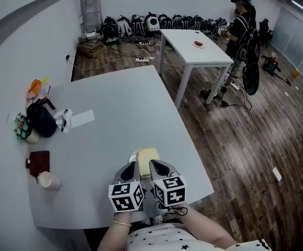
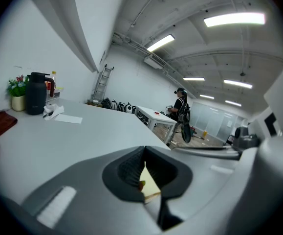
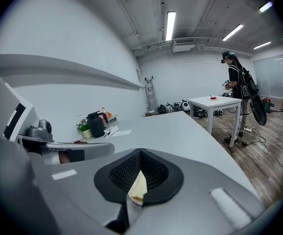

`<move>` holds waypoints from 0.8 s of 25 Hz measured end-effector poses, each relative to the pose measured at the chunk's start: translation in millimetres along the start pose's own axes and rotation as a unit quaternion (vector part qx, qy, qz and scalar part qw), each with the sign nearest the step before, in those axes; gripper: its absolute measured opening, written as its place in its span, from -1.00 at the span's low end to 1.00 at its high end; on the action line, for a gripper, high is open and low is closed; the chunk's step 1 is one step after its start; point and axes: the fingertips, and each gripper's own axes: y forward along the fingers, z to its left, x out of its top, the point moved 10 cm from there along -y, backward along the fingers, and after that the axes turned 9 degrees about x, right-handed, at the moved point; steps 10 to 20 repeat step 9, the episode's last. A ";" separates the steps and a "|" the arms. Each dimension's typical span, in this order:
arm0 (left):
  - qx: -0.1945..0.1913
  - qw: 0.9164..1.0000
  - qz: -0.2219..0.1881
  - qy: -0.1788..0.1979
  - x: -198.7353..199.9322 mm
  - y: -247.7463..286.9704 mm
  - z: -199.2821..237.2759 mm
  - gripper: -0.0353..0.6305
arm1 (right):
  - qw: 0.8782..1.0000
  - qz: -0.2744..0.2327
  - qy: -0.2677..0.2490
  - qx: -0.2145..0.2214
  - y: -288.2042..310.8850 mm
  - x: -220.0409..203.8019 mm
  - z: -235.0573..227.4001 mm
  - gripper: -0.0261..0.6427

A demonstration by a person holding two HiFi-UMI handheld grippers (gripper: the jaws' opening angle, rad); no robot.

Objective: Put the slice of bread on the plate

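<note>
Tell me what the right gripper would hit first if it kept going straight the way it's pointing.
Beyond the slice of bread it's shut on, the right gripper points slightly down over the table, so it would probably meet its bare top first; nothing else seems to stand in that line.

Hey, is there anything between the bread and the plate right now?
Nothing visible. The left gripper and right gripper are shut on the bread, right over the plate; only the plate's left rim shows beside it.
</note>
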 end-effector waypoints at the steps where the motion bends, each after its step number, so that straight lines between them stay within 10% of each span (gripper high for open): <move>1: 0.000 1.000 0.000 0.000 0.5 -0.1 0.3 -0.87 | 1.000 -0.001 -0.001 0.000 0.2 0.1 0.9 -0.93; 20: -0.003 1.000 0.000 0.004 0.4 -2.3 -2.5 -0.87 | 1.000 -0.003 -0.002 0.002 -2.9 -1.3 3.2 -0.93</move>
